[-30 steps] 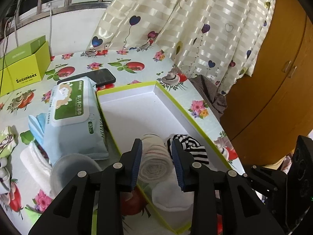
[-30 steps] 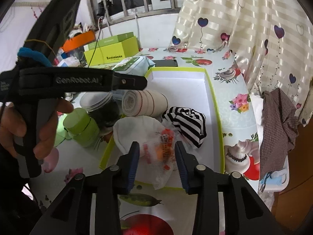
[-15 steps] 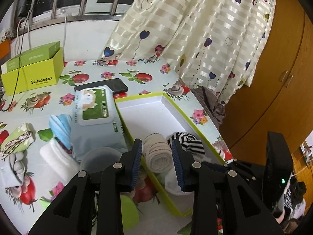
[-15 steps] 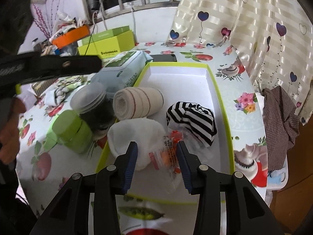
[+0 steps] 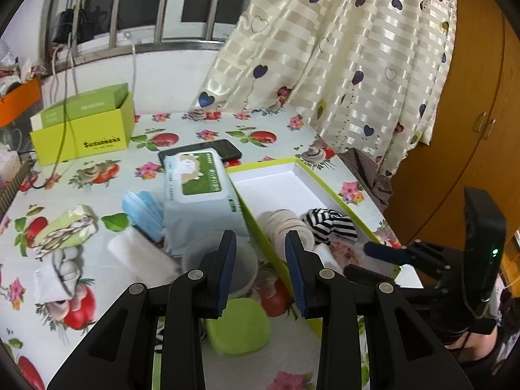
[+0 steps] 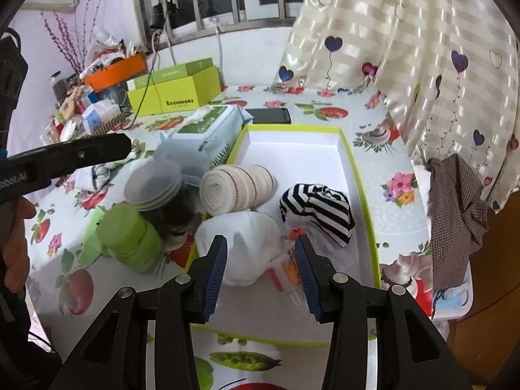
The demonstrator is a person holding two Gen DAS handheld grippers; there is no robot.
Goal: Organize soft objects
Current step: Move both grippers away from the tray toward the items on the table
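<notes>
A counter (image 6: 383, 169) covered in a white oilcloth printed with fruit and flowers fills both views, with a cream striped curtain with heart balloons (image 6: 406, 42) hanging at its far edge. On the counter lies a shallow white cardboard box with a lime-green rim (image 6: 354, 175), open at the top. Four soft things sit at its near end: a cream rolled cloth with thin red stripes (image 6: 239, 188) on its side against the box's left wall, a black-and-white striped cloth bundle (image 6: 317, 211) just right of it, a white fabric bundle (image 6: 240, 243) in front of the roll, and a crinkled clear plastic packet with orange print (image 6: 287, 266) touching that bundle.

Just left of the box lies a pale blue pack of wet wipes with a green label (image 5: 198, 195), resting against the box wall. Behind it are a black smartphone (image 5: 208, 151) and, farther back, a lime-green carton (image 5: 84, 130). Near the wipes sit a stack of blue face masks (image 5: 143, 209), a clear round plastic container (image 6: 152, 183) and a light green round jar (image 6: 128, 237).

The right gripper (image 6: 260, 266) hovers over the box's near end, its fingers spread apart with nothing gripped, the white bundle and packet showing between them. The left gripper (image 5: 260, 266) hangs above the box's left wall, fingers likewise spread and empty.
</notes>
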